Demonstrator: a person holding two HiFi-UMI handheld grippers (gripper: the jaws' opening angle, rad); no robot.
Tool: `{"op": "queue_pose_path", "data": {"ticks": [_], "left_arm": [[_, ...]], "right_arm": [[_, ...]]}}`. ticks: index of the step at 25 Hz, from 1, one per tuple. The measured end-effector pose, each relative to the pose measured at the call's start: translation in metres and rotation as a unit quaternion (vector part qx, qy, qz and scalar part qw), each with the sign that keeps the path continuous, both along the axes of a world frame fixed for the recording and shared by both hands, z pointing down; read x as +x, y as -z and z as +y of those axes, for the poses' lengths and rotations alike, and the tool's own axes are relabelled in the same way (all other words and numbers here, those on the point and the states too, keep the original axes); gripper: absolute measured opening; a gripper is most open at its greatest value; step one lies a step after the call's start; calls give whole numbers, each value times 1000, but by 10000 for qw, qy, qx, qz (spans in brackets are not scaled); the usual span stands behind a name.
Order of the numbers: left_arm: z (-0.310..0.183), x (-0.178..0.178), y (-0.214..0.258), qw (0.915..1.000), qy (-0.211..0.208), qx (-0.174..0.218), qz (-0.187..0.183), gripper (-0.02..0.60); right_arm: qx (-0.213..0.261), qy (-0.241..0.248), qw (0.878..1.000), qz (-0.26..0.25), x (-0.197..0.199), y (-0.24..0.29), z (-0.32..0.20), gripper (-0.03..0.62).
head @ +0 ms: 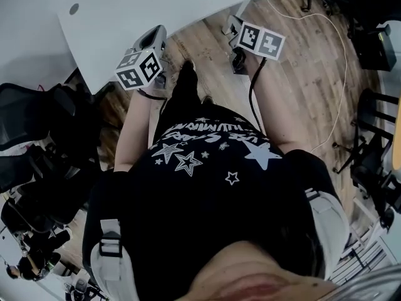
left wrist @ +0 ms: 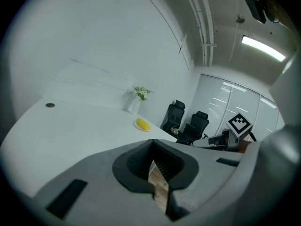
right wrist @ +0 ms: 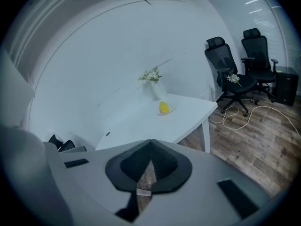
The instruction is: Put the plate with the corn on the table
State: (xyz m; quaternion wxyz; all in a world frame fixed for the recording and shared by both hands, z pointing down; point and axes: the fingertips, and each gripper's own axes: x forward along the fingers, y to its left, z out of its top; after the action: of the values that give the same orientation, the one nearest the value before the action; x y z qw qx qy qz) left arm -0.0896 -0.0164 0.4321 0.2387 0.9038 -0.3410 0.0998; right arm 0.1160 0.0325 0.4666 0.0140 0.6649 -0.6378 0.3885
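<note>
An office, no question: two black swivel chairs [right wrist: 225,72] parked by the blinds [left wrist: 217,100], a long white worktop [right wrist: 141,124] with a cable hole [left wrist: 50,105] cut through it, a strip light [left wrist: 263,48] glowing overhead. Wood-plank floor [right wrist: 256,142] with a loose cable [right wrist: 235,119] looped across it, and a small vase of flowers [right wrist: 153,81] against the bare white wall.

Dim, cool-toned frames, ceiling light strip [left wrist: 263,48] glaring; fisheye edges dark and bent; head view perhaps underexposed, soft
</note>
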Motion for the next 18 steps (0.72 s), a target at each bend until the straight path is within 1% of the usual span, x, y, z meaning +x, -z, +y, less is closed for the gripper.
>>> {"op": "queue_pose_path", "data": {"ticks": [4, 7, 11, 14, 18], "left_arm": [[31, -9, 2, 10000, 22, -1, 12, 6], [42, -15, 6, 10000, 25, 52, -6, 6], [48, -23, 9, 9999, 28, 137, -62, 6], [47, -33, 8, 9999, 70, 129, -67, 6], [43, -38, 11, 9998, 90, 152, -52, 6]], "right_arm": [[-61, 159, 9999, 5, -18, -5, 25, 6], [-86, 233, 9997, 45, -24, -7, 33, 6], [-52, 308, 9994, 137, -29, -3, 32, 6], [-53, 343, 9992, 199, -37, 0, 28, 6], [-69, 412, 9986, 321, -45, 4, 24, 6]]}}
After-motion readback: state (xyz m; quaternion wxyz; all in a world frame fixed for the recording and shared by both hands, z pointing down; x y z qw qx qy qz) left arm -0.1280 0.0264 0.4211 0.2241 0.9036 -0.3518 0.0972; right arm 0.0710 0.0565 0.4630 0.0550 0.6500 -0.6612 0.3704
